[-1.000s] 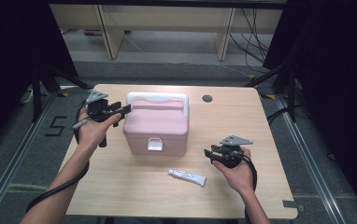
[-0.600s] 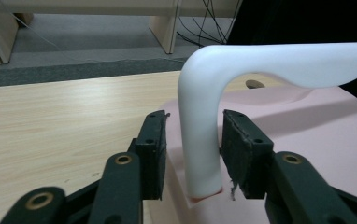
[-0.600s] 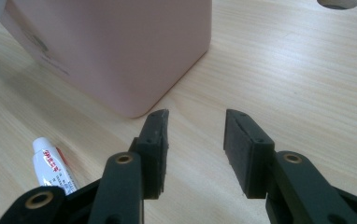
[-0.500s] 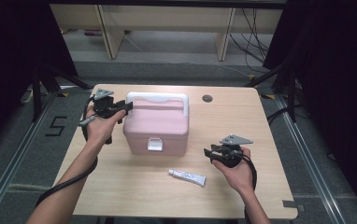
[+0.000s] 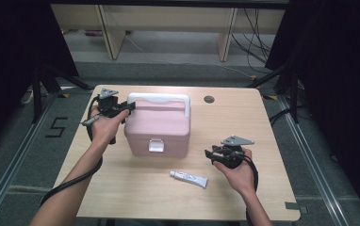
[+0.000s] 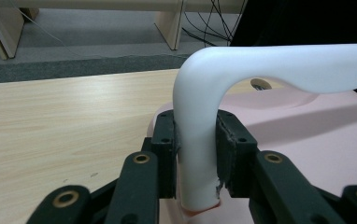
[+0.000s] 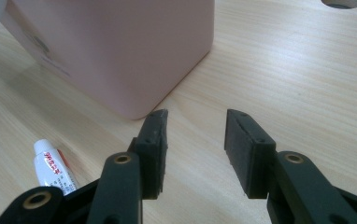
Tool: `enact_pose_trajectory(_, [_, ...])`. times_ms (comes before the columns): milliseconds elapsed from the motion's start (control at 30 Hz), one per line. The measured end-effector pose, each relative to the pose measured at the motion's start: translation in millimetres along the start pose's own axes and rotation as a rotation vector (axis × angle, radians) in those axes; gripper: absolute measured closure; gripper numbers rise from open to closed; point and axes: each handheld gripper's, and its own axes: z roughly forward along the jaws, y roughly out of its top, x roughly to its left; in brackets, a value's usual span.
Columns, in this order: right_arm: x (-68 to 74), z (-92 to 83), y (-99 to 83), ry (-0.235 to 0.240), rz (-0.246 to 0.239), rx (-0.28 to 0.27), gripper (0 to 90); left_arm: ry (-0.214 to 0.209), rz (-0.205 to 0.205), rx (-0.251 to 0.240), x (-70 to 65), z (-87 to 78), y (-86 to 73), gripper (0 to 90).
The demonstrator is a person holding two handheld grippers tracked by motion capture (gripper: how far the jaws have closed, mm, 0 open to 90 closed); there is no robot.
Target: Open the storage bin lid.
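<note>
Left gripper (image 6: 196, 161) clamping white handle (image 6: 242, 88) of pink box (image 5: 158, 128), jaws just closing; right gripper (image 7: 193, 151) released, hovering near tube (image 5: 189, 179).

Both forearms are bare, with no sleeves. Each hand grips a black tool: the left gripper (image 5: 132, 107) and right gripper (image 5: 208, 155) carry grey three-cornered plates on top, brass-ringed pivots, small screws in flat black pads, and trailing black cables.
</note>
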Motion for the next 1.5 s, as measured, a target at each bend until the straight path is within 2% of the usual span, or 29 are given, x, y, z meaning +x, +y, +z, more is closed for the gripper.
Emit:
enact_pose_trajectory(100, [-0.5, -0.1, 0.0, -0.001, -0.005, -0.003, 60.0, 0.002, -0.011, -0.003, -0.4, -0.2, -0.1, 71.7])
enact_pose_trajectory(167, [1.0, -0.6, -0.1, -0.002, 0.012, 0.003, 60.0, -0.001, -0.029, 0.004, 0.3, -0.4, 0.6, 72.4])
enact_pose_trajectory(233, [0.2, -0.2, 0.0, -0.002, 0.000, 0.000, 60.1, -0.004, -0.040, 0.002, 0.8, 0.1, 1.0, 72.6])
enact_pose_trajectory(267, [0.2, -0.1, 0.2, 0.000, 0.001, -0.003, 60.0, -0.007, -0.042, 0.002, 1.1, 0.2, 1.1, 72.7])
enact_pose_trajectory(300, [-1.9, 0.1, 0.6, -0.009, -0.030, -0.011, 60.1, -0.008, -0.044, 0.003, 1.2, 0.2, 1.2, 72.8])
enact_pose_trajectory(467, [-1.6, 1.7, 0.5, 0.008, -0.028, -0.015, 60.0, -0.012, -0.054, 0.007, 1.8, 0.1, 1.8, 73.1])
enact_pose_trajectory(567, [-1.5, 0.1, 0.9, -0.012, -0.032, -0.012, 60.1, -0.015, -0.061, 0.010, 2.2, 0.4, 2.6, 73.1])
enact_pose_trajectory(733, [-0.9, 0.2, 1.2, -0.006, -0.031, -0.017, 60.5, -0.016, -0.066, 0.018, 2.3, 0.2, 3.9, 73.2])
enact_pose_trajectory(867, [2.4, -0.9, 1.6, -0.004, -0.019, -0.009, 66.3, -0.017, -0.071, 0.026, 2.1, 0.1, 5.3, 73.3])
enact_pose_trajectory(900, [3.5, 0.2, 1.9, 0.014, -0.017, -0.015, 71.2, -0.016, -0.071, 0.031, 2.2, 0.0, 5.9, 73.3])
enact_pose_trajectory(933, [2.9, 0.2, 2.5, 0.010, -0.043, -0.022, 73.5, -0.017, -0.079, 0.034, 2.1, 0.3, 6.8, 73.3])
enact_pose_trajectory(967, [2.9, 0.2, 2.5, 0.010, -0.043, -0.022, 73.5, -0.017, -0.079, 0.034, 2.1, 0.3, 6.8, 73.3])
enact_pose_trajectory(1000, [5.8, -0.1, 2.8, 0.013, -0.016, -0.029, 77.6, -0.017, -0.082, 0.039, 2.3, 0.3, 8.1, 73.3])
enact_pose_trajectory(1033, [5.8, -0.1, 2.8, 0.013, -0.016, -0.029, 77.6, -0.017, -0.082, 0.039, 2.3, 0.3, 8.1, 73.3])
enact_pose_trajectory(1067, [5.5, -1.4, 4.3, 0.010, -0.034, -0.030, 81.5, -0.018, -0.087, 0.039, 2.1, 0.6, 9.2, 73.3])
enact_pose_trajectory(1167, [6.3, -0.6, 5.3, 0.017, -0.038, -0.052, 85.3, -0.020, -0.090, 0.045, 2.5, 0.8, 10.5, 73.3])
enact_pose_trajectory(1200, [9.9, -1.6, 5.4, 0.013, -0.004, -0.052, 87.3, -0.022, -0.090, 0.047, 3.0, 1.0, 11.3, 73.3])
enact_pose_trajectory(1233, [9.1, -2.7, 7.8, 0.012, -0.054, -0.064, 90.0, -0.027, -0.099, 0.057, 2.7, 1.3, 12.6, 73.3])
enact_pose_trajectory(1300, [9.9, -3.1, 8.8, 0.011, -0.062, -0.072, 90.0, -0.035, -0.104, 0.059, 2.9, 1.8, 13.3, 73.3])
enact_pose_trajectory(1333, [13.0, -2.8, 11.3, 0.025, -0.059, -0.093, 90.0, -0.034, -0.104, 0.061, 3.1, 1.9, 14.0, 73.3])
enact_pose_trajectory(1400, [15.4, -4.2, 11.9, 0.007, -0.044, -0.093, 90.0, -0.021, -0.099, 0.070, 3.3, 1.1, 15.2, 73.3])
enact_pose_trajectory(1500, [18.6, -4.2, 17.5, 0.020, -0.075, -0.108, 90.0, -0.005, -0.096, 0.075, 3.5, 1.2, 17.6, 73.3])
